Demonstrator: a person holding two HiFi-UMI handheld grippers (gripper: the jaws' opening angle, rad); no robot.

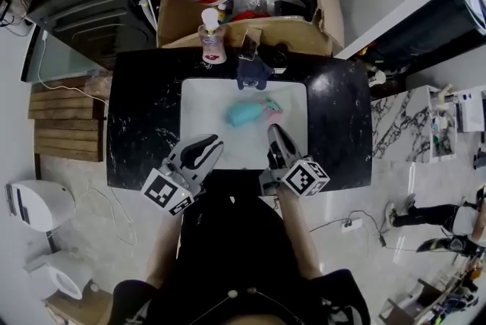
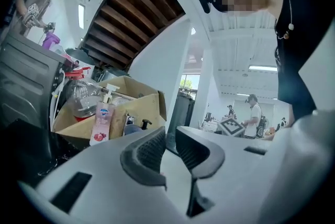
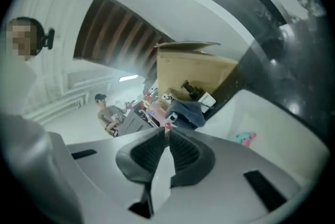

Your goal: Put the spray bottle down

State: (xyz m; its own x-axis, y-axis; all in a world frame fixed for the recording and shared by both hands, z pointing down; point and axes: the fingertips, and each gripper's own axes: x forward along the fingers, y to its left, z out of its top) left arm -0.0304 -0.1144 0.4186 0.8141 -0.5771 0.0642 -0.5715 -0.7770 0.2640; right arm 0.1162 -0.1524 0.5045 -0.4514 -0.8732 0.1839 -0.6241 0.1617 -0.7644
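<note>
Here: teal spray bottle [image 1: 244,113], pink head, lying in white sink [image 1: 205,99].

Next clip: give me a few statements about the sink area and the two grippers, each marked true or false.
1. The left gripper and the right gripper both hold nothing. True.
2. A teal and pink item lies in the white basin. True.
3. The pink pump bottle stands inside the basin. False: it stands on the black counter behind the basin, in front of the cardboard box.
4. The right gripper's jaws are wide apart. False: they are nearly together, with nothing between them.
</note>
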